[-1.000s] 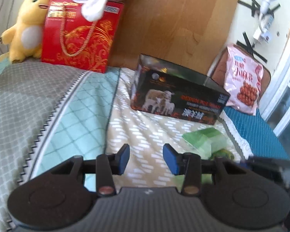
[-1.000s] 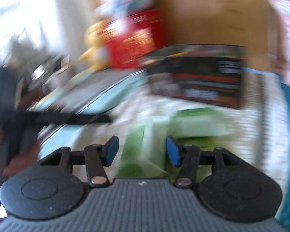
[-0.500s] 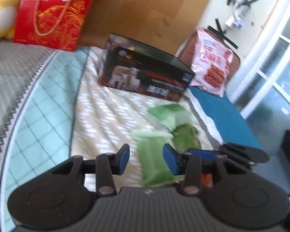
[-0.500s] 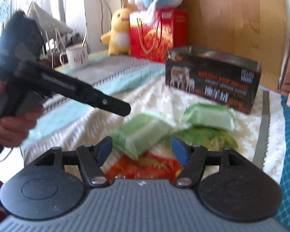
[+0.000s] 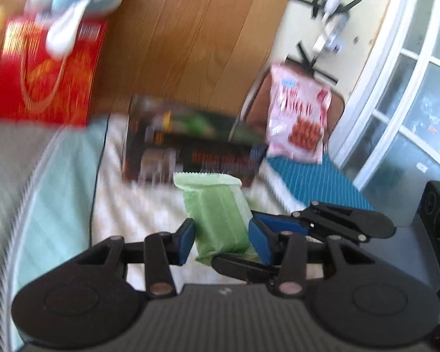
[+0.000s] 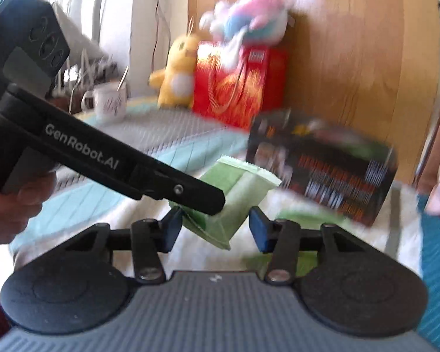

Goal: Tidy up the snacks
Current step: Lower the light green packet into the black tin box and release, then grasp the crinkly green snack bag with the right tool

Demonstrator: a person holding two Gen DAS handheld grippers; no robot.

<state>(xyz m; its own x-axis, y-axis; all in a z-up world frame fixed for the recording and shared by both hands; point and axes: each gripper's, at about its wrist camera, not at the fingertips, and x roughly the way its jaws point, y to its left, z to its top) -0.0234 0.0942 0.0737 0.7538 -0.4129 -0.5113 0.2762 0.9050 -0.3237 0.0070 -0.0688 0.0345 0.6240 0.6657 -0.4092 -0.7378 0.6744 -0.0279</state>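
— Green packet (image 5: 220, 214) is seen raised between the left gripper (image 5: 221, 239) fingers; contact cannot be told; the right gripper (image 6: 212, 230) is spread wide.
— A slip is risked; the dark box (image 5: 190, 149) lies beyond the fingertips.

A bed (image 5: 61, 182) covered by a quilted patchwork spread of grey, pale teal and cream panels carries a dark rectangular printed carton (image 5: 190, 149). Behind and left of the carton stands a red gift box with gold ornament (image 5: 50, 73); a yellow plush chick (image 6: 179, 73) sits left of that.
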